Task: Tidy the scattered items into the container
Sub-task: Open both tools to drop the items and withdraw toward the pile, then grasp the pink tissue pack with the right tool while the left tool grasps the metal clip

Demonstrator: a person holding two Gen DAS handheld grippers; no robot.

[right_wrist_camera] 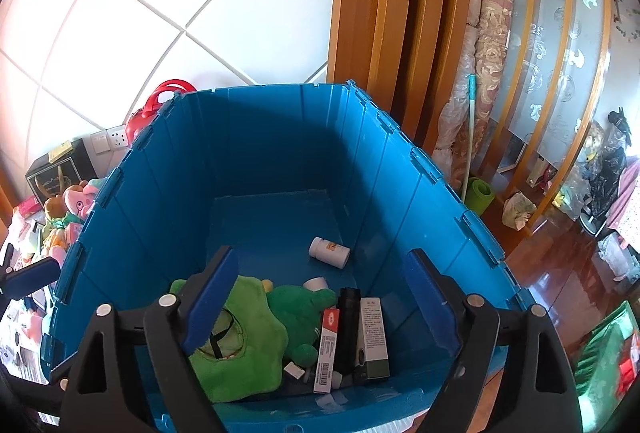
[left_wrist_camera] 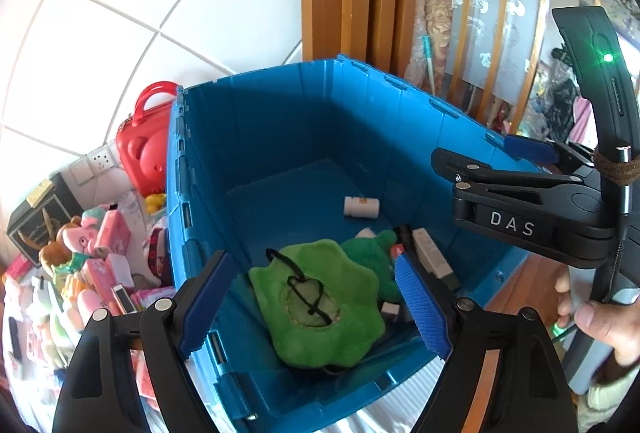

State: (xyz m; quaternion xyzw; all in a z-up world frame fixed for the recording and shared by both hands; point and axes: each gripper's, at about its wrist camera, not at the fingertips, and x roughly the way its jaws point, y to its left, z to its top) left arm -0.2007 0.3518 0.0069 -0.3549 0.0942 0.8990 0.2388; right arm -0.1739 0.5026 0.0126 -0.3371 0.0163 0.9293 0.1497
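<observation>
White "DAS" lettering marks the right gripper (left_wrist_camera: 472, 169).

A deep blue container (right_wrist_camera: 256, 153) is standing open. A flat green plush (right_wrist_camera: 240, 349) is lying at its near left corner, with a second green plush toy (right_wrist_camera: 300, 313) touching it. Beside these, a red-and-white box (right_wrist_camera: 326, 349), a black tube (right_wrist_camera: 347, 329) and a white box (right_wrist_camera: 372, 337) are leaning by the near wall. A white bottle (right_wrist_camera: 329, 251) is lying on its side mid-floor, apart.

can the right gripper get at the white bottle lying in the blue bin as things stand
Probably yes: the right gripper is open and empty above the blue bin, and the white bottle lies alone on bare floor.
</observation>
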